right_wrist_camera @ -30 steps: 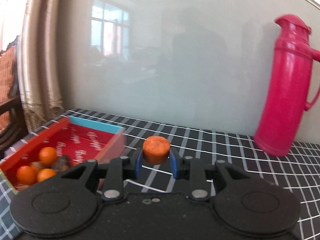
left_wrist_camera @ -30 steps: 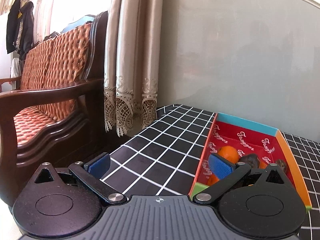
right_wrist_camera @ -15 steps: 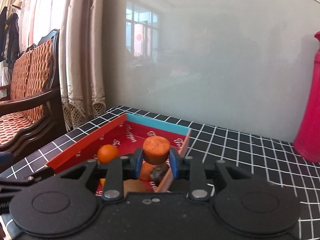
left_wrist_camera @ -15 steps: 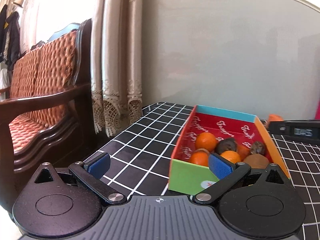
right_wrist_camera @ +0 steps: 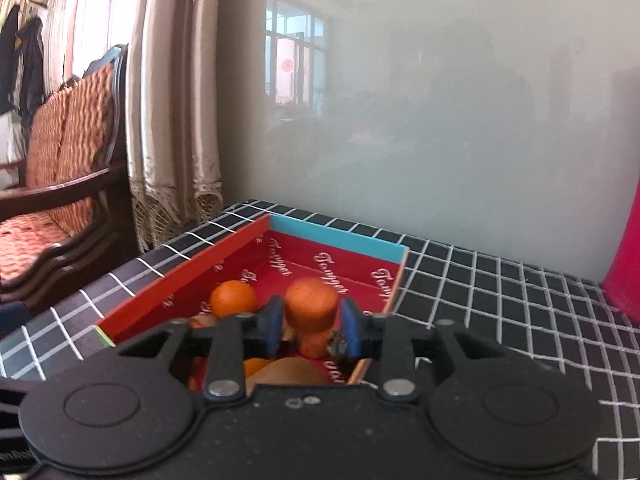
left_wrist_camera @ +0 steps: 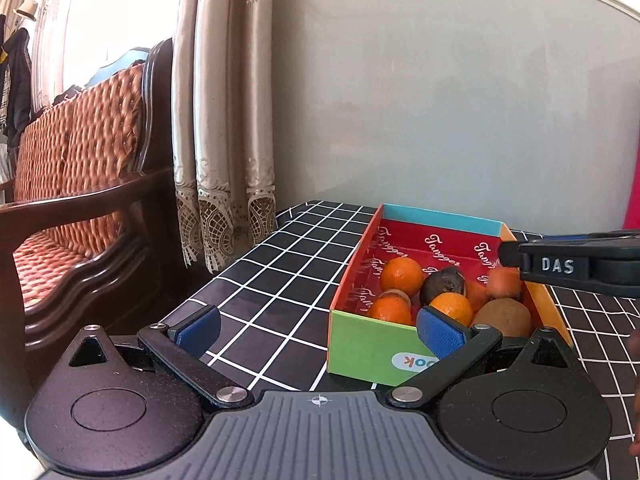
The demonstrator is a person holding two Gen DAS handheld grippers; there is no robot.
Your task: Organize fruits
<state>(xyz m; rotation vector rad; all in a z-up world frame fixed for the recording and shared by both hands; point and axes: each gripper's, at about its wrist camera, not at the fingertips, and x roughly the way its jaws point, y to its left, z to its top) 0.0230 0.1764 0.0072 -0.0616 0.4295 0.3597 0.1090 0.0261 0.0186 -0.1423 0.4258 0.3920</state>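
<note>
Covering table: black checked cloth (left_wrist_camera: 280, 264)

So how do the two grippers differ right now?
The left gripper is spread wide open and empty, while the right gripper has its fingers narrowed around an orange fruit. The left sits low outside the box at its near end; the right reaches over the box. Both have blue pads.

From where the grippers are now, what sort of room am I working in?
Most likely a home living room: a carved wooden sofa with woven cushions, lace-trimmed curtains by a bright window, and coats on a rack behind it.
</note>
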